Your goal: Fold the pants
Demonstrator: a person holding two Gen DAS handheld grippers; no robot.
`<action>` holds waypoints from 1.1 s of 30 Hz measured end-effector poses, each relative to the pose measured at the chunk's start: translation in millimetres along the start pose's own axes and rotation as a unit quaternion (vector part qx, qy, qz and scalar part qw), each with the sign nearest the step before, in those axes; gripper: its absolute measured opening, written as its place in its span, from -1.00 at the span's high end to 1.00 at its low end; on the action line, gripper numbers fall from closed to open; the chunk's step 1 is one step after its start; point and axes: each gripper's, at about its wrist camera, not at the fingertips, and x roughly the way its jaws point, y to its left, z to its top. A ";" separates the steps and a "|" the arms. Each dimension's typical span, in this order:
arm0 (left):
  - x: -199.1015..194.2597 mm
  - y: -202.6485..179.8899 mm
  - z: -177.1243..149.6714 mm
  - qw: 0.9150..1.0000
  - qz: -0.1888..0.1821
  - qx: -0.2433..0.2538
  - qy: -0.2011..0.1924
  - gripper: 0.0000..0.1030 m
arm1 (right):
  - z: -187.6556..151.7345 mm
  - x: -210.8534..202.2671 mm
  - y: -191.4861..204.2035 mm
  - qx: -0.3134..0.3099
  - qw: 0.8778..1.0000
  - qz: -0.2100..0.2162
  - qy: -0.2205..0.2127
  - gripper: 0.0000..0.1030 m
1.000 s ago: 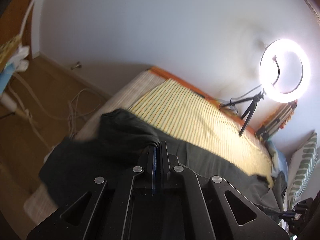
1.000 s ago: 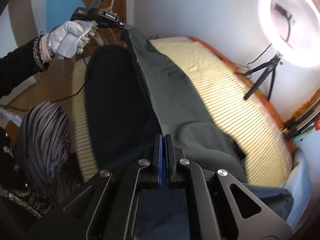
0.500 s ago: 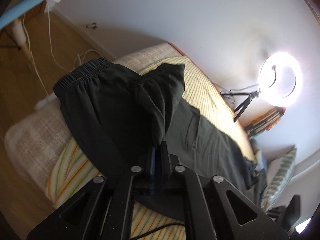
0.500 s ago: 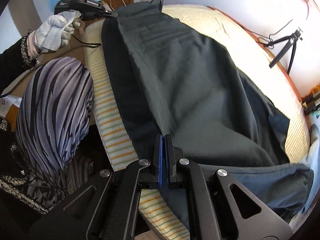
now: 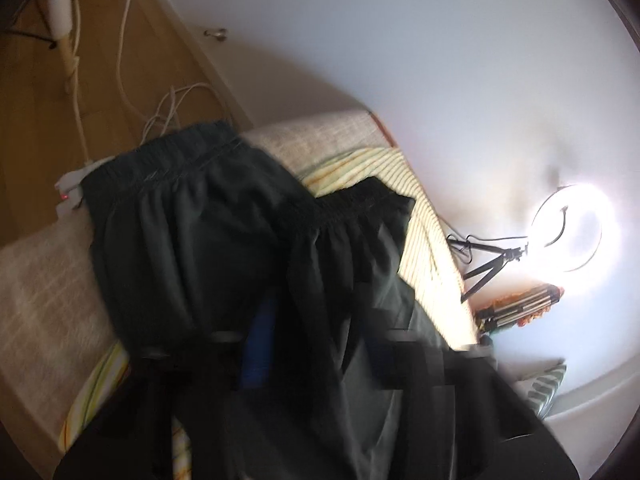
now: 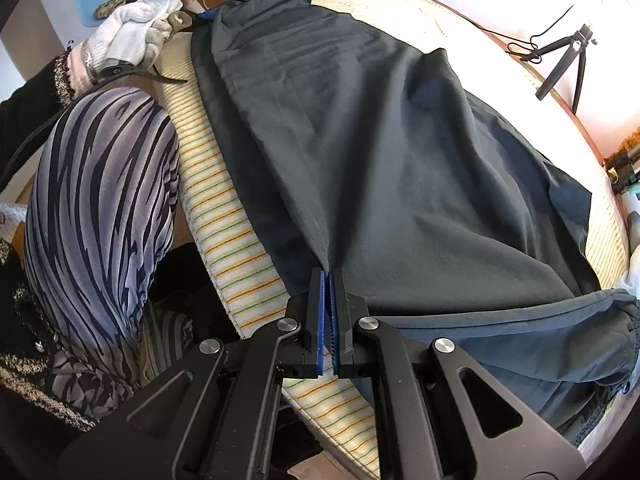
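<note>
We are pinching the pants with the right gripper, its fingers closed on a fold. They are lying on the striped bed. Our left gripper is blurred; we cannot tell its opening.

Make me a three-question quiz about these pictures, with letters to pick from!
1. Where do the pants lie?
A. on the striped bed cover
B. on the wooden floor
C. on a chair

2. What colour are the right gripper pads?
A. red
B. blue
C. yellow

3. What is the right gripper doing?
A. hanging open above the pants
B. lying on the floor
C. shut on the pants' edge

Answers:
1 A, since striped cover shows all round the dark cloth.
2 B, since blue strips line the inner faces.
3 C, since the fabric fold runs in between the closed pads.
</note>
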 end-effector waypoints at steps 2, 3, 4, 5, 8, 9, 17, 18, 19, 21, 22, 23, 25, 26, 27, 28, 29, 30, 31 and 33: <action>-4.8 -7.8 0.8 0.999 0.008 0.024 -0.021 0.92 | 3.1 2.0 -3.8 0.000 1.000 -0.001 0.000 0.94; -10.0 -12.1 -0.1 0.999 0.006 0.036 -0.035 0.92 | 3.6 1.6 -3.1 0.000 1.000 0.000 0.000 0.94; -19.8 -16.7 -2.0 0.997 0.015 0.051 -0.056 0.95 | 4.2 1.1 -3.4 0.001 1.000 0.000 -0.001 0.94; -29.3 -15.8 -3.0 0.995 0.025 0.062 -0.075 0.95 | 4.9 0.5 -4.0 0.004 1.000 0.002 -0.001 0.94; -55.8 -11.4 -15.4 0.987 0.058 0.093 -0.120 0.95 | 8.0 -0.1 -7.7 0.010 1.000 0.013 0.001 0.94; -55.0 -8.8 -17.2 0.987 0.062 0.097 -0.113 0.95 | 7.4 -0.5 -11.0 0.010 1.000 0.022 0.004 0.94; -43.9 31.9 -7.1 0.996 0.051 0.019 -0.076 0.21 | 26.9 6.2 -12.5 0.001 1.000 0.020 0.013 0.93; -42.6 32.3 -4.1 0.996 0.048 0.008 -0.080 0.21 | 27.2 7.8 -11.3 0.001 1.000 0.018 0.015 0.93; -40.5 32.6 0.1 0.995 0.050 0.009 -0.081 0.23 | 28.0 9.0 -11.0 0.000 1.000 0.016 0.017 0.94; -36.1 28.1 2.9 0.994 0.068 0.026 -0.082 0.29 | 26.6 12.3 -8.3 -0.002 1.000 0.011 0.020 0.94; -32.6 25.2 3.8 0.993 0.076 0.033 -0.080 0.55 | 25.8 13.3 -9.0 -0.001 1.000 0.010 0.021 0.94; -29.0 23.4 4.9 0.993 0.085 0.040 -0.074 0.69 | 24.9 13.3 -9.3 0.001 1.000 0.009 0.020 0.94; -25.3 20.3 4.8 0.992 0.091 0.055 -0.071 0.74 | 25.2 13.4 -11.6 0.004 1.000 0.006 0.018 0.94; -26.4 17.6 3.2 0.991 0.094 0.066 -0.075 0.76 | 24.9 12.1 -12.6 0.006 1.000 0.005 0.016 0.94; -27.1 15.5 2.0 0.989 0.098 0.075 -0.078 0.76 | 24.1 10.5 -14.3 0.007 1.000 0.003 0.014 0.94; -29.0 13.7 0.4 0.988 0.101 0.083 -0.081 0.79 | 23.5 8.5 -15.6 0.009 1.000 0.001 0.011 0.94; -30.9 13.9 0.0 0.988 0.100 0.086 -0.085 0.80 | 23.0 6.6 -17.5 0.010 1.000 -0.001 0.009 0.94; -33.4 14.1 0.0 0.987 0.099 0.088 -0.089 0.81 | 22.6 4.6 -18.9 0.012 1.000 -0.003 0.007 0.94; -36.0 14.3 0.8 0.987 0.100 0.088 -0.092 0.82 | 21.3 3.1 -21.1 0.013 1.000 -0.005 0.005 0.94; -40.9 14.3 2.5 0.985 0.105 0.092 -0.105 0.83 | 23.1 -0.5 -24.4 0.021 1.000 -0.010 -0.003 0.94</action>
